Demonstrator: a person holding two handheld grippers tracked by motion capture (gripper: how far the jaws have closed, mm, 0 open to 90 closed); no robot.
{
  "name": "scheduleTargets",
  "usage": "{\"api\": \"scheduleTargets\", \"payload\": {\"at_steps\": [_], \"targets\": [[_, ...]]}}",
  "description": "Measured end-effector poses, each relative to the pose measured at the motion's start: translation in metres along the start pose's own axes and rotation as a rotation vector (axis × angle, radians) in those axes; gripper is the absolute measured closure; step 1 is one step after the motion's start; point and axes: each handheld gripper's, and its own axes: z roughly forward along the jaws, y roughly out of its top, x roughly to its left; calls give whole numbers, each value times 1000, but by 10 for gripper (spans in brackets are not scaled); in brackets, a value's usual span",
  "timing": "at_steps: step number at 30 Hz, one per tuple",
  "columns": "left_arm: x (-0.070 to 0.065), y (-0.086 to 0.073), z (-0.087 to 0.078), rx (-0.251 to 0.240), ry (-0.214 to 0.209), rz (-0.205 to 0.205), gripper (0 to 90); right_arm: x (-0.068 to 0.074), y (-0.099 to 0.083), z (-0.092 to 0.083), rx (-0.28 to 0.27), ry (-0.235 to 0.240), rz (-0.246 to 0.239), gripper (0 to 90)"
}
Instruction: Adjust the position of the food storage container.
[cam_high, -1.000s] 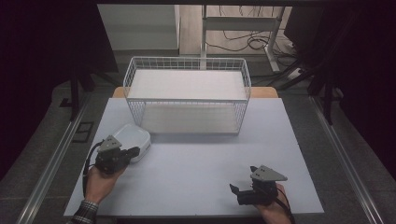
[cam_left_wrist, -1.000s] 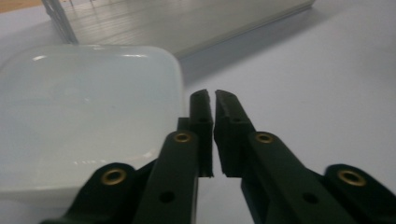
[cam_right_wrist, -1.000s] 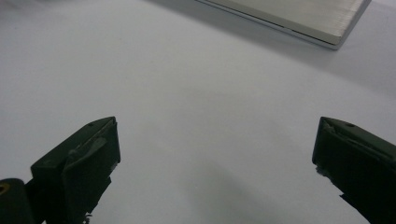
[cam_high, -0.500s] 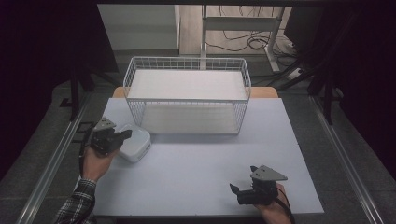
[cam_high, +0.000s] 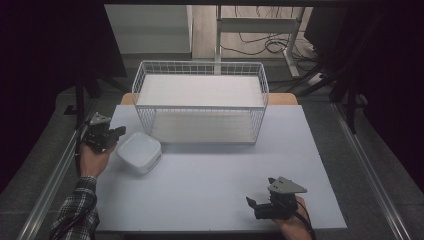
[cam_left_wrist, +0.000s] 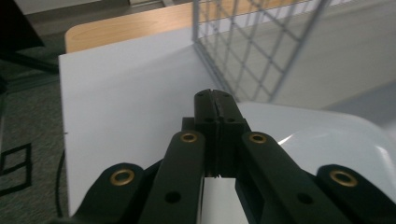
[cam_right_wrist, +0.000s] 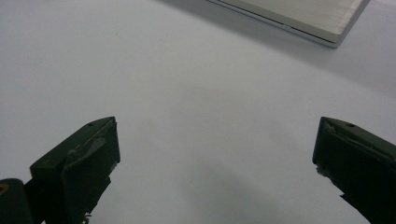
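Observation:
A white, rounded-square dish (cam_high: 140, 151) lies on the white table just left of a white wire rack (cam_high: 200, 100). My left gripper (cam_high: 119, 132) hovers at the table's left edge, just left of the dish, held by a hand in a plaid sleeve. Its jaws are shut with nothing between them; in the left gripper view the left gripper (cam_left_wrist: 215, 100) points over the dish (cam_left_wrist: 327, 140) toward the rack's corner (cam_left_wrist: 261, 46). My right gripper (cam_high: 253, 205) rests near the front right of the table. In the right gripper view the right gripper (cam_right_wrist: 215, 144) stands wide open over bare tabletop.
The wire rack has two shelf boards, and its lower board (cam_right_wrist: 299, 14) sits ahead of the right gripper. A wooden tabletop edge (cam_left_wrist: 126, 28) shows behind the white surface. Dark floor and a metal rail (cam_high: 50, 185) run along the table's left side.
My left gripper has moved left and farther from the person, off the near side of the dish to the table's left edge. The dish and the right gripper have stayed put.

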Motion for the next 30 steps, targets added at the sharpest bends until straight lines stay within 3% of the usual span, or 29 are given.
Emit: {"api": "scheduleTargets", "payload": {"at_steps": [5, 13, 16, 25, 30], "targets": [[7, -8, 13, 53, 34, -2, 899, -1, 0, -1, -2, 0, -5, 4], [8, -28, 19, 95, -1, 2, 900, 0, -1, 1, 23, 11, -24, 9], [3, -31, 16, 102, 13, 28, 900, 1, -1, 2, 42, 21, -32, 13], [-18, -39, 12, 67, -72, 27, 900, 0, -1, 2, 44, 32, -28, 15], [-32, -41, 12, 55, -82, 41, 900, 0, -2, 3, 44, 40, -18, 15]]}}
